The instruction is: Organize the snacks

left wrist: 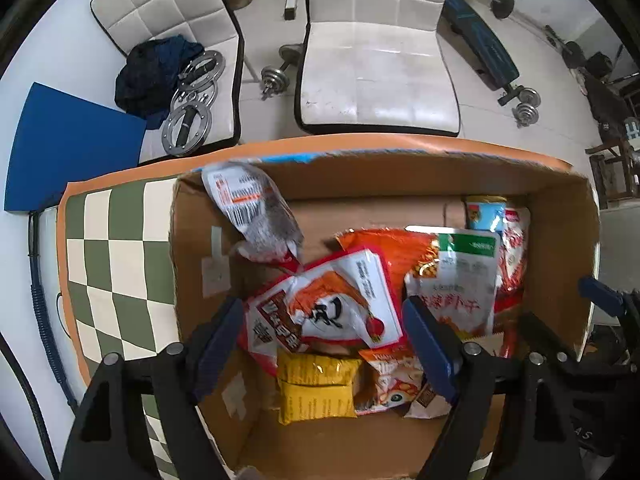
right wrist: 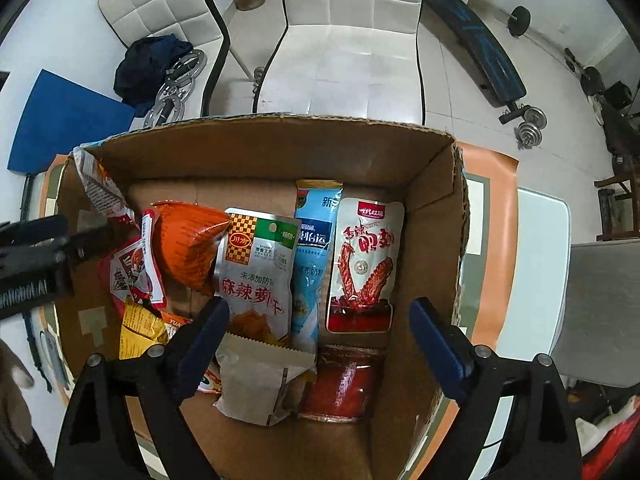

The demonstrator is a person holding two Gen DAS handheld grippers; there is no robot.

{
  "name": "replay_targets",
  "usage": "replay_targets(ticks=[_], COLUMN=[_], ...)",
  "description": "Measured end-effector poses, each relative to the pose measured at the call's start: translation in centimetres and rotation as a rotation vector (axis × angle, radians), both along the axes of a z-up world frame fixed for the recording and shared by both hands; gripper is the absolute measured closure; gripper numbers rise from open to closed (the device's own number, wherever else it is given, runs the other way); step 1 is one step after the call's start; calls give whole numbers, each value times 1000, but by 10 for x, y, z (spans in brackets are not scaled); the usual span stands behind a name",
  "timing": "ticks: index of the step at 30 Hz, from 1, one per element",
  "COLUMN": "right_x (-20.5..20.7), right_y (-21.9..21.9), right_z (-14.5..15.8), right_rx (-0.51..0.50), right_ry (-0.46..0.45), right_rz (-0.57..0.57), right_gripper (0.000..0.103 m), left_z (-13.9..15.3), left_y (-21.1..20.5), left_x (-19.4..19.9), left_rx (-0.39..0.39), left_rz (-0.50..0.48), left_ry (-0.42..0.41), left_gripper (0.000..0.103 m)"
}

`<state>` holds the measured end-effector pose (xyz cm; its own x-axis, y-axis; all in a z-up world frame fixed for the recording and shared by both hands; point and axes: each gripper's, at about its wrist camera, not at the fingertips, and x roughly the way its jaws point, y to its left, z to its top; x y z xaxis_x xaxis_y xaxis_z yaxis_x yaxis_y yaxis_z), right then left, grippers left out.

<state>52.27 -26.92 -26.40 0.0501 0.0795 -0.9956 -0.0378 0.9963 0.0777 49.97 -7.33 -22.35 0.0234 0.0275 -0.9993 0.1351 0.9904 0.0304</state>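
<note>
White chairs (left wrist: pixel 376 68); dumbbells (left wrist: pixel 526 106); bench (left wrist: pixel 480 40).

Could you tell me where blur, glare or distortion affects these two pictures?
Left wrist view: the white packet against the cardboard box's left wall is motion-blurred; fisheye bends the box rim. Right wrist view: glare on the orange bag; the left gripper at the frame's left edge is soft.

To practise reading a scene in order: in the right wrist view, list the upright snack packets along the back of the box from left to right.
Orange bag → silver packet with the green top → light blue pouch → white packet with the duck wing picture.
</note>
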Motion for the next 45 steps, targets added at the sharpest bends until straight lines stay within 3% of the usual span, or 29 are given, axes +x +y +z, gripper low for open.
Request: replay_targets(ticks=[4, 14, 19, 23, 31, 45], right_x=[-6, -32, -52, -80, -155, -283], right_y=[2, -2, -3, -4, -1, -8], right_z=[4, 17, 42, 71, 123, 201], right_rx=[-17, -10, -2, 5, 7, 40], right_ry=[-10, -40, -98, -176, -302, -465], right_rz=[6, -24, -37, -48, -45, -113], right_gripper=[7, 6, 6, 6, 6, 6], left_z=[8, 24, 55, 85, 132, 202], left_y=[-3, 5, 11, 16, 15, 23], left_x=[-13, -36, -61, -97, -172, -280], left_rx=[0, -39, -49, -34, -44, -66], left_rz=[-12, 12, 37, 51, 48, 55], left_ry=[-34, -66, -159, -274, -409, -552], left_gripper=[13, 12, 12, 12, 12, 12])
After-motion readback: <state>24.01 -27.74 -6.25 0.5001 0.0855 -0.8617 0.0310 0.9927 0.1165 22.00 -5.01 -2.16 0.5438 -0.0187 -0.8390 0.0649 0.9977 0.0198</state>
